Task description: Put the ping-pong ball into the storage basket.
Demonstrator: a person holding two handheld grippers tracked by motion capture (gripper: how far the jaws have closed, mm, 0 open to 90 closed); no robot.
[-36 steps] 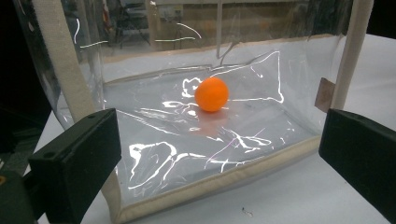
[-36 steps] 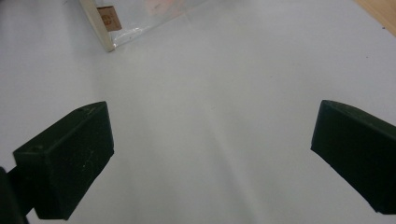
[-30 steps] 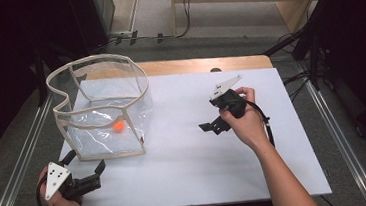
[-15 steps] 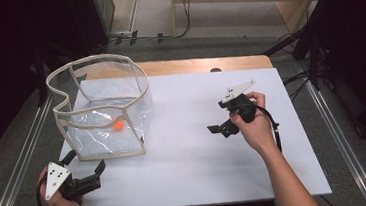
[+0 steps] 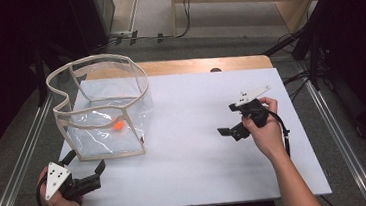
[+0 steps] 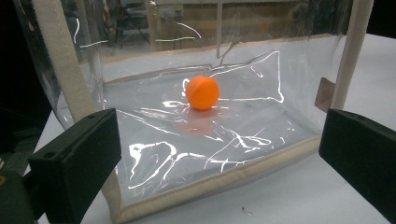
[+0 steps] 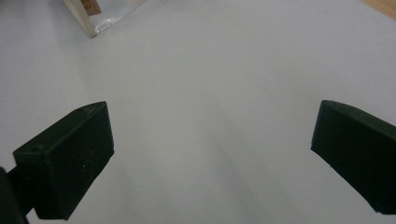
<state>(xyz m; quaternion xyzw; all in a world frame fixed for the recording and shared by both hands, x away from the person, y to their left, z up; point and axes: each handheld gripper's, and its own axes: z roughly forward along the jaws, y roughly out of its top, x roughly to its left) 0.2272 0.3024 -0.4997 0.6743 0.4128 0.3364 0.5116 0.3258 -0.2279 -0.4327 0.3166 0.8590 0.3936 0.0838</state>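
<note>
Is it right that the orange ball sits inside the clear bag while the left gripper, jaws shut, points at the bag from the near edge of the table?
Not quite. The left gripper has its jaws wide open, not shut, as the left gripper view shows. The rest holds: the orange ball sits inside the clear bag, and that gripper points at the bag from the near edge of the table.

The clear bag [image 5: 102, 110] (open on top) blocks the table's [image 5: 188, 132] left side — bare tabletop elsewhere.
</note>
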